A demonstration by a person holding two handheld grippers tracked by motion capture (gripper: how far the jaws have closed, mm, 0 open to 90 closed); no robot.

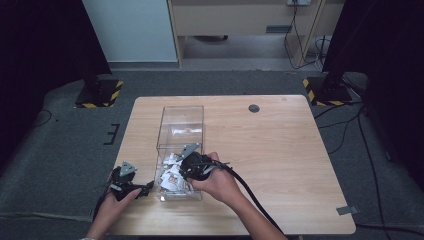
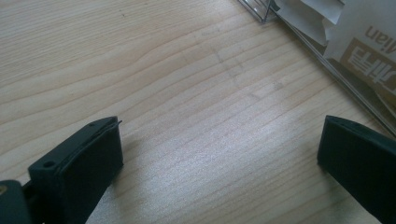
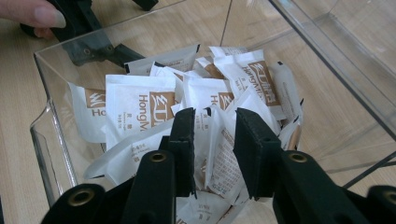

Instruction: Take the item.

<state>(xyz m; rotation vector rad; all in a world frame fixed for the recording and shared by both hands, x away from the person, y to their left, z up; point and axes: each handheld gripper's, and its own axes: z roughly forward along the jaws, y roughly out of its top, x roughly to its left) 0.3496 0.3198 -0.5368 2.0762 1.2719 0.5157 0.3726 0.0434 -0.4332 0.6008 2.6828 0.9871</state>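
Observation:
A clear plastic box (image 1: 181, 107) with two compartments stands on the wooden table (image 1: 280, 150). Its near compartment holds several white and brown sachets (image 1: 170, 178). My right gripper (image 1: 174, 171) reaches down into that pile. In the right gripper view its jaws (image 3: 215, 114) stand close together, with a crumpled sachet (image 3: 219, 140) filling the gap between the pads. More sachets (image 3: 135, 107) lie around them inside the box wall (image 3: 46, 140). My left gripper (image 1: 149, 187) rests on the table left of the box, open over bare wood (image 2: 219, 135), beside the box edge (image 2: 299, 37).
The far compartment (image 1: 182, 127) has something small and white in it. A round cable hole (image 1: 254, 108) sits in the tabletop at the back. Two stand bases with yellow and black stripes (image 1: 100, 92) (image 1: 325, 90) are on the floor beyond. The right half of the table is bare wood.

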